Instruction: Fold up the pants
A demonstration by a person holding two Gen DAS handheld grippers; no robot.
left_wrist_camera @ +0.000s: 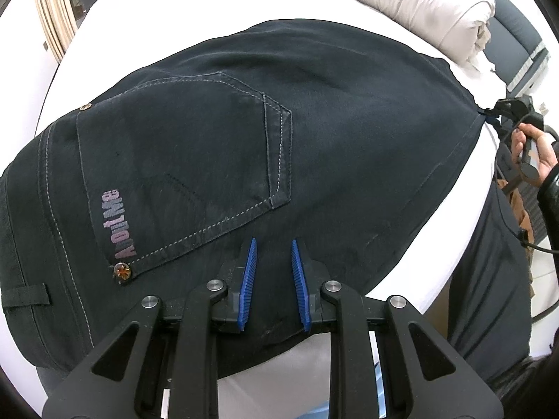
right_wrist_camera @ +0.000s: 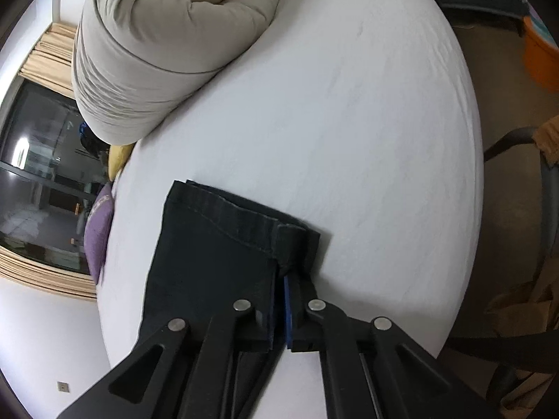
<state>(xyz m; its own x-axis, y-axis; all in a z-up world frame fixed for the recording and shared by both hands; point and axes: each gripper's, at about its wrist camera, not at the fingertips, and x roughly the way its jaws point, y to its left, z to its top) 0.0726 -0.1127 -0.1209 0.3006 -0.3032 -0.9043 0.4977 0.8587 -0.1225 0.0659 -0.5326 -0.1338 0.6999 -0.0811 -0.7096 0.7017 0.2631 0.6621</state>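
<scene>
My right gripper (right_wrist_camera: 279,300), frame bottom, clamps pants (right_wrist_camera: 216,244) hem; thin bite, may slip. Left gripper (left_wrist_camera: 274,269) narrow gap over seat, probably pinching fabric.

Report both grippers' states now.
Left gripper: nearly closed, pinching the dark denim pants.
Right gripper: shut on the pants' hem edge, over the white bed sheet.

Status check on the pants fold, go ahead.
Left gripper pinching the pants near the back pocket. Right gripper clamped on the hem end. Pants flat on the bed. Rolled duvet well clear.
</scene>
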